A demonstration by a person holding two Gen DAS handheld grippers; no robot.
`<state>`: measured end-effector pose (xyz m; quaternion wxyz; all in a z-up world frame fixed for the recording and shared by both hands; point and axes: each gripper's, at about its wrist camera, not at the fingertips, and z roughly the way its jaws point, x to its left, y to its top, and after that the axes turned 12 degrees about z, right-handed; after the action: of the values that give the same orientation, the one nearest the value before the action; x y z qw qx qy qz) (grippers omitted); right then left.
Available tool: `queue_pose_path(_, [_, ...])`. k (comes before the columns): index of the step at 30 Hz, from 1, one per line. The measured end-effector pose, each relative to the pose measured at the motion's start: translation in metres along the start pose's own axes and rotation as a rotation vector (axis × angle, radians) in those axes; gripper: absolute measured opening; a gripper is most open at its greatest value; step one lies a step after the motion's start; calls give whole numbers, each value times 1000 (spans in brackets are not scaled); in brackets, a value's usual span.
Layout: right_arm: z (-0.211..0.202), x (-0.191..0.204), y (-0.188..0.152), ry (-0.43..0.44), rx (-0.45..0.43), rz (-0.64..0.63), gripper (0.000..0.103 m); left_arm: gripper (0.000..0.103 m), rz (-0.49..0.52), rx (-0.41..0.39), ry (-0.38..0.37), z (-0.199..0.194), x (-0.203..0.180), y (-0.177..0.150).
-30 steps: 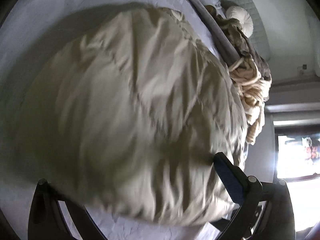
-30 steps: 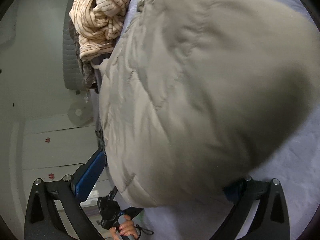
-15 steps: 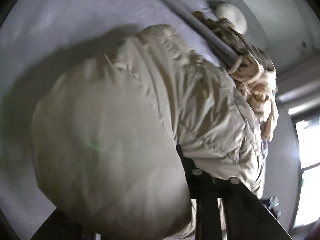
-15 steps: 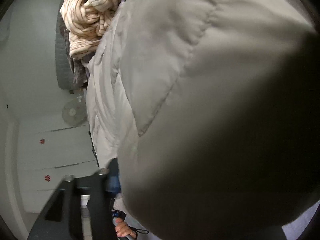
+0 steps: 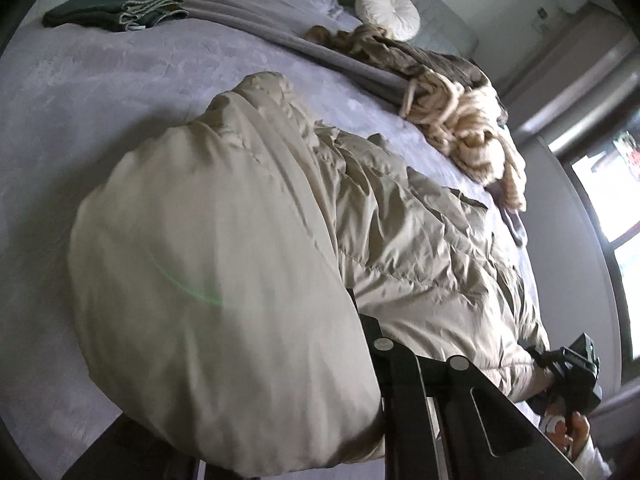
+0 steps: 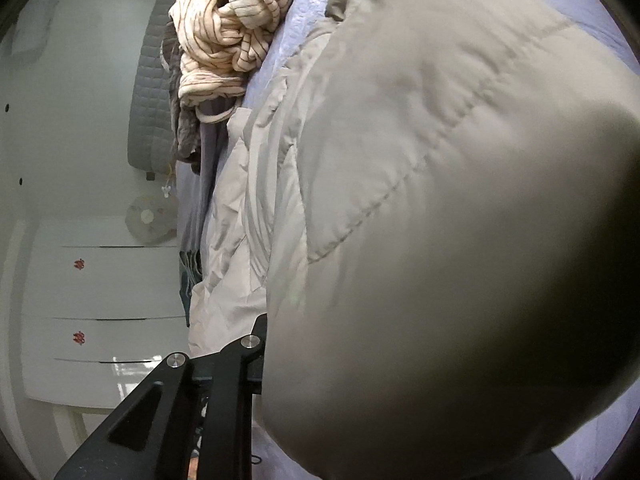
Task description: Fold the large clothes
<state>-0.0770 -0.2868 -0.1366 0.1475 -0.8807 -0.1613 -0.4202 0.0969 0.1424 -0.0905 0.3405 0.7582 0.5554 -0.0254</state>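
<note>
Left wrist: both tongs [image 5: 360, 344] [image 6: 264, 344] clamped on puffy quilted beige jacket [image 5: 224, 280], on lilac bedspread [image 5: 100, 92]

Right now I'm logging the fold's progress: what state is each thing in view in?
Jacket: puffy, beige, bunched on the bed, partly folded, near edge lifted.
Left gripper: shut on the jacket.
Right gripper: shut on the jacket.
Striped top: crumpled, unfolded.
Green garment: folded flat.
Cushion: resting at the headboard.
Drawers: closed.
</note>
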Motion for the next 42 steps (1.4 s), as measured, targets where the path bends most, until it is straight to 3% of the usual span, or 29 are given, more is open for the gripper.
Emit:
queue_pose_path(8, [-33, -26, -48, -46, 34, 31, 22, 19, -27, 68, -4, -48, 3, -72])
queue_pose_path(16, [-69, -64, -93, -87, 99, 49, 23, 23, -83, 154, 51, -79, 5, -148])
queue_pose_path(22, [-79, -76, -100, -135, 108, 64, 39, 49, -159, 162, 144, -100, 23, -175])
queue_pose_path(28, [-98, -81, -106, -187, 97, 59, 46, 49, -233, 148, 215, -131, 45, -203])
queue_pose_path(30, [-104, -81, -107, -217, 100, 42, 47, 49, -260, 156, 294, -134, 52, -209])
queue_pose_path(33, [-110, -75, -109, -255, 113, 3, 47, 49, -302, 196, 342, -131, 62, -215])
queue_pose_path(37, [-117, -63, -117, -288, 143, -65, 47, 49, -233, 209, 393, -140, 45, -216])
queue_pose_path(42, [-122, -50, -132, -303, 167, -138, 49, 49, -140, 220, 393, -152, 5, -214])
